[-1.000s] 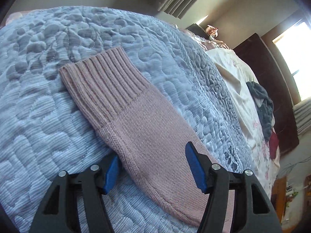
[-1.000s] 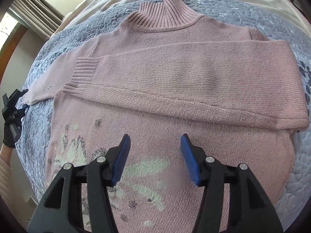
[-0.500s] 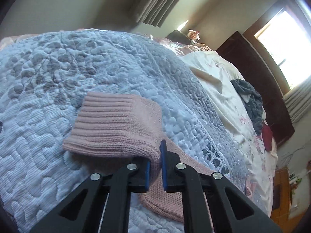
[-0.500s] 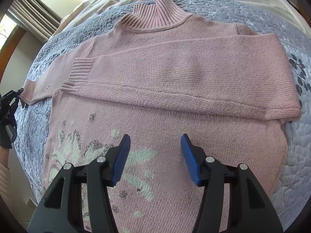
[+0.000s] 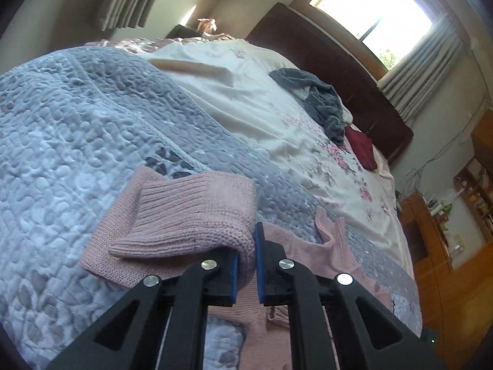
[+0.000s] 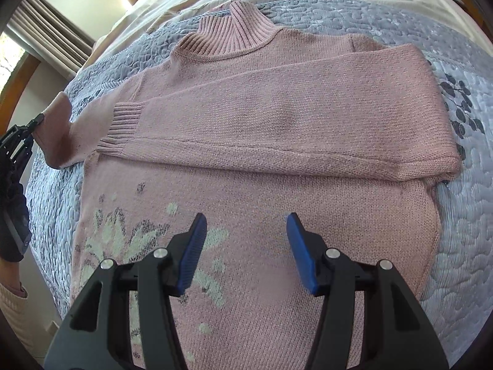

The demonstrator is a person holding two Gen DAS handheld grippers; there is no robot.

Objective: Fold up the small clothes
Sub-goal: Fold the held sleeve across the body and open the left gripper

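quilted bedspread (image 5: pixel 77 129), grey garment (image 5: pixel 323 101), headboard (image 5: pixel 332 64)

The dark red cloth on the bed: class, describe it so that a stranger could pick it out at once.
Start at the dark wooden headboard under the window. On the floral sheet just before it lies a crumpled grey garment, and the dark red cloth sits against its lower end. It is the only deep red item there, smaller and flatter than the grey heap.

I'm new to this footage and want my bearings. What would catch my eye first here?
A pink sweater lies spread over a grey quilt, one sleeve already folded across its chest. At the far left, the left gripper is shut on the other sleeve's cuff and holds it off the quilt. The right gripper hangs open above the flower pattern on the sweater's front.
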